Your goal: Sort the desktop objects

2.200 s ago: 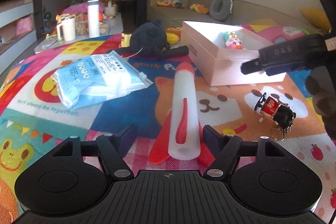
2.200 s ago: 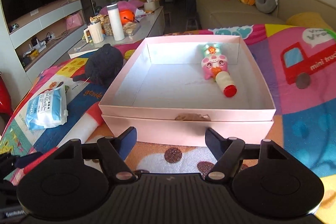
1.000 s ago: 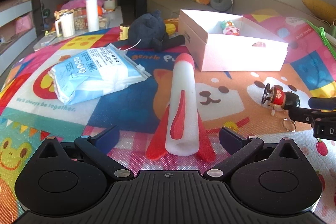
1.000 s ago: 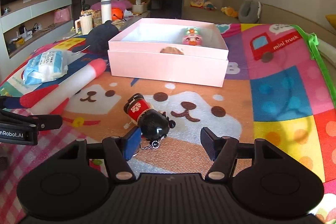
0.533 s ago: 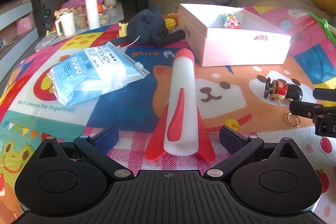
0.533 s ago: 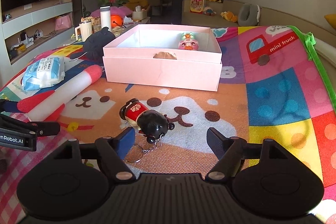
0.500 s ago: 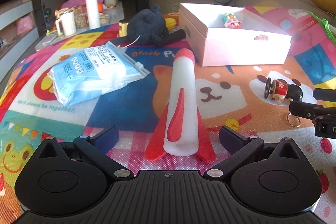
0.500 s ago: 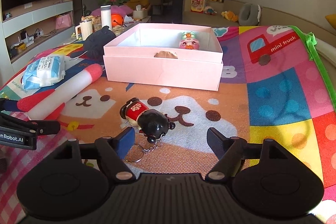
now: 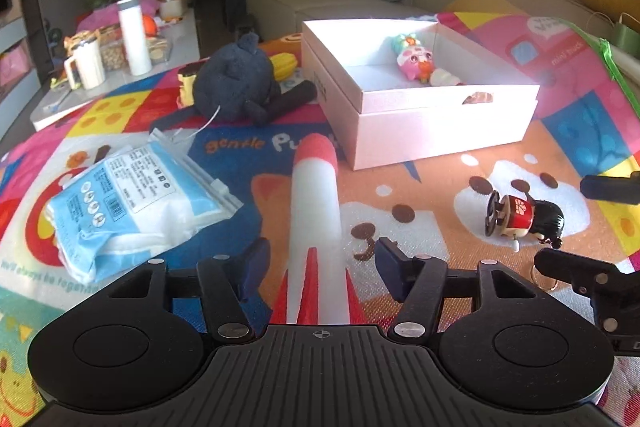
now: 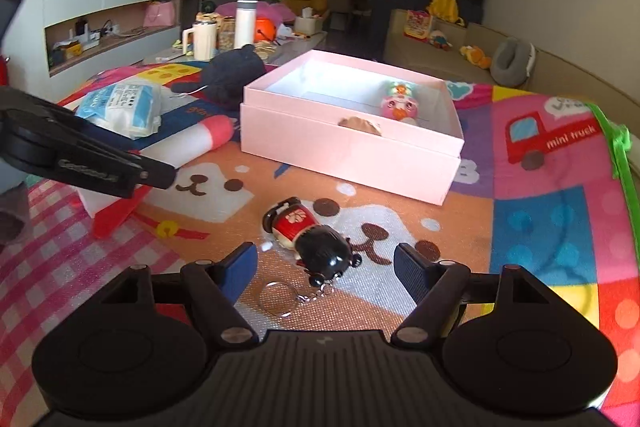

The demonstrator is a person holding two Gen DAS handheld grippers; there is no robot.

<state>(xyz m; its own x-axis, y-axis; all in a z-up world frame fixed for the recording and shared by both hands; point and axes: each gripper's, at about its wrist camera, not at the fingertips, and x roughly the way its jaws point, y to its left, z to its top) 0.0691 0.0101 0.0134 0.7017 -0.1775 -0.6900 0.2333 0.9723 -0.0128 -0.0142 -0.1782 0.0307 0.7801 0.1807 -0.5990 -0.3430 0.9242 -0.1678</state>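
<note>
Foam rocket [image 9: 316, 211] fills the middle of the left wrist view, lying lengthwise on the play mat [image 9: 440, 187] with its red nose pointing toward the pink box [image 9: 420, 119] and its finned tail between the fingers of the left gripper [image 9: 318, 263], whose jaws stand apart on either side of the white body with a gap showing on each side, so nothing is clamped. A blue wipes packet [image 9: 136, 203] lies to the left of the rocket, a dark plush toy [image 9: 236, 87] sits beyond it near the mat's far edge, and a doll keychain [image 9: 524, 217] rests on its side at the right, just in front of the other gripper's black tips. Inside the box a pink toy figure [image 9: 416, 57] lies toward the far wall. In the right wrist view the right gripper [image 10: 324, 265] hangs wide open over the mat with the doll keychain [image 10: 310, 237] lying between its fingers (head toward the camera, ring and chain trailing nearest), touching neither pad. The pink box [image 10: 348, 143] stands beyond it, the pink toy figure [image 10: 400, 103] in its far right corner. The foam rocket [image 10: 176, 151] lies at the left, partly hidden by the left gripper's black body.
</note>
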